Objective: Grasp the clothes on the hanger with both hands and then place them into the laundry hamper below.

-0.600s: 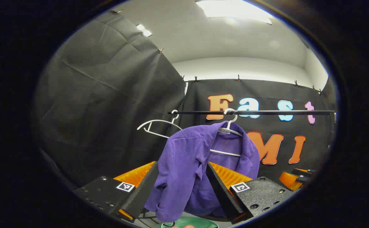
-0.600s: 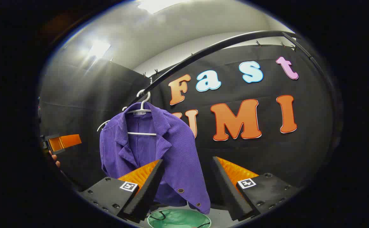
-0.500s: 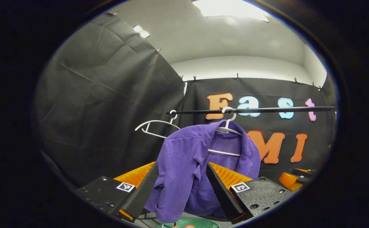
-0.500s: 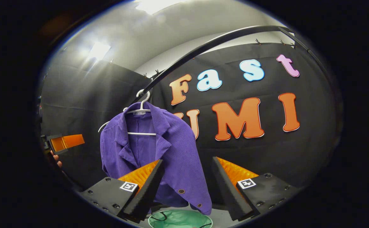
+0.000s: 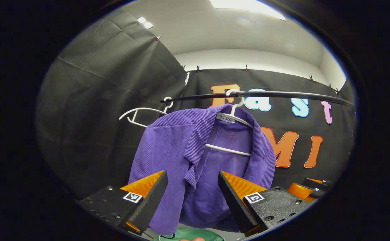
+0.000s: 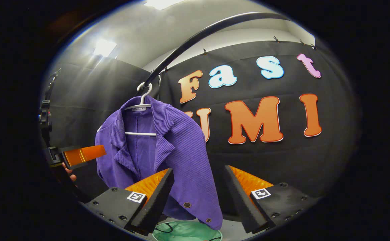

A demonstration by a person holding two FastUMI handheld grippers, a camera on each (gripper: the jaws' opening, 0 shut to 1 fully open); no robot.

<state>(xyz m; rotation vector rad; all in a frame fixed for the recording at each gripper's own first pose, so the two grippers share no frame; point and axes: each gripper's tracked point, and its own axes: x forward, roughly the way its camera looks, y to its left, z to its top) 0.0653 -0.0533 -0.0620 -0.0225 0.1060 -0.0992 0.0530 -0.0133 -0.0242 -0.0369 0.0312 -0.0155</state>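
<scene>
1. Both tools stood short of the garment: the left hand-held gripper (image 5: 192,194) and the right hand-held gripper (image 6: 198,197) each had their fingers spread apart, holding nothing.
2. One purple jacket (image 5: 195,160) hung on a white hanger (image 5: 235,110) hooked over the black rail (image 5: 282,95), with an empty white hanger (image 5: 141,113) beside it on the rail.
3. Below the jacket's hem, the green laundry hamper (image 6: 185,231) showed at the bottom edge.
4. Judging by this, the step in hand was the approach, with no grasp made yet.
5. Next, each tool would need to reach its side of the jacket, close on the fabric, and lift it clear of the hanger before lowering it into the hamper.
</scene>
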